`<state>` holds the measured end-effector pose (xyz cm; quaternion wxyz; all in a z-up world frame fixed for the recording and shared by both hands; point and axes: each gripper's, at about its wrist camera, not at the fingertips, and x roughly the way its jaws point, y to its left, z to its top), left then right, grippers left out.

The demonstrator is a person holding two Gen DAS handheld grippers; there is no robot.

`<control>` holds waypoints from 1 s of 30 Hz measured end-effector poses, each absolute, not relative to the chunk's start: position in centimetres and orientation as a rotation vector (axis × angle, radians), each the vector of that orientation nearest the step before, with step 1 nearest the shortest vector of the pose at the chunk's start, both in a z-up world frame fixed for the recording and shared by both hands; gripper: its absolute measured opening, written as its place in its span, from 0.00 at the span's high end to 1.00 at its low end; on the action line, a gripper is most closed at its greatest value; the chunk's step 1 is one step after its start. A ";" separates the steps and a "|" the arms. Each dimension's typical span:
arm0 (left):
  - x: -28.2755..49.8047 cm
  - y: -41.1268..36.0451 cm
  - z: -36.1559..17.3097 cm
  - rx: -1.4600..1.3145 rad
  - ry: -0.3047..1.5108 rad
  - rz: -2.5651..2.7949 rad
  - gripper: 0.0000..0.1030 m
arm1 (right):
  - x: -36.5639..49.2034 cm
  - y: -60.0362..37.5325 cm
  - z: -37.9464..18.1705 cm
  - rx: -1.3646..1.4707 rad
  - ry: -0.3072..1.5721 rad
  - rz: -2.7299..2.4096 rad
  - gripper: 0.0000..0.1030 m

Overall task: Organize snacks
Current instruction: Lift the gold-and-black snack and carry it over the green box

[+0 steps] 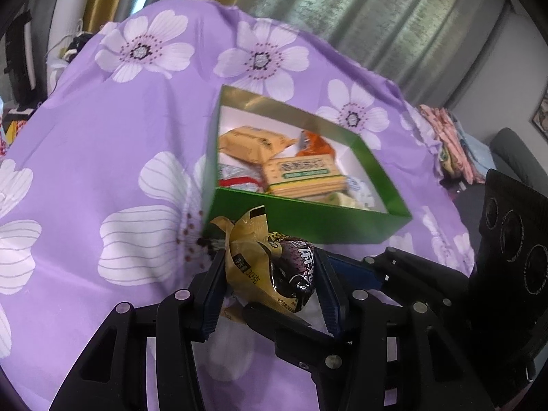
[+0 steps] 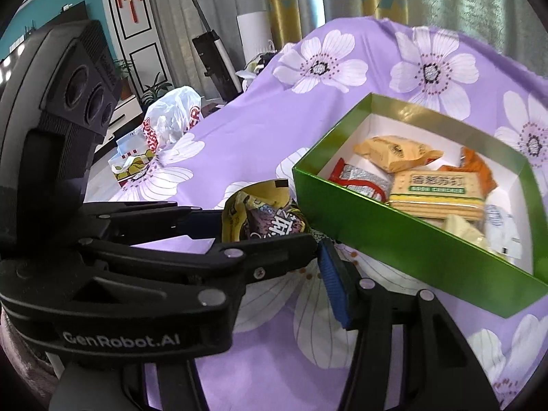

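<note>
While my left gripper (image 1: 270,270) is clamped on a gold-and-dark snack packet (image 1: 274,267), the green box (image 1: 308,219) of snacks sits just beyond on the purple floral cloth (image 1: 102,157). From the right wrist, my right gripper (image 2: 308,257) shows only one blue-padded finger (image 2: 334,284), so I cannot tell its state; the packet sits just beside the box.

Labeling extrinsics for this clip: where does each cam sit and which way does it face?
Left wrist: on the left gripper, looking forward and down at the green box; its fingers clamp a gold-and-black snack packet.
Right wrist: on the right gripper, low beside the box, facing across the purple floral cloth; the left gripper crosses its view.
Shared: box, packet, cloth, cracker pack.
</note>
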<state>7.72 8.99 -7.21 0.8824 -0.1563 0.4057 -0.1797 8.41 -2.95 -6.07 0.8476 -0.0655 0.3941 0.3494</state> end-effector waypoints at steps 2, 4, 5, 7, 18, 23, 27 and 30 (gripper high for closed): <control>7.3 8.4 -6.5 -0.314 0.835 -0.379 0.52 | 8.0 -3.3 -5.5 -0.141 0.820 0.730 0.47; 6.9 7.9 -5.9 -0.301 0.827 -0.383 0.52 | 7.4 -3.9 -4.9 -0.143 0.805 0.724 0.47; 6.6 7.6 -5.4 -0.294 0.820 -0.386 0.52 | 7.1 -4.2 -4.5 -0.142 0.797 0.720 0.47; 6.2 7.0 -4.5 -0.281 0.807 -0.391 0.52 | 6.7 -4.7 -3.8 -0.137 0.782 0.715 0.47; 4.7 4.3 -1.0 -0.210 0.756 -0.409 0.52 | 5.0 -7.5 -0.5 -0.114 0.701 0.689 0.47; 4.3 2.7 0.2 -0.180 0.738 -0.421 0.52 | 4.5 -8.9 0.7 -0.099 0.670 0.675 0.47; 4.1 1.3 1.0 -0.154 0.728 -0.432 0.52 | 4.2 -10.1 1.3 -0.087 0.652 0.661 0.47; 4.2 0.4 1.4 -0.137 0.724 -0.440 0.52 | 4.0 -11.1 1.7 -0.078 0.641 0.652 0.47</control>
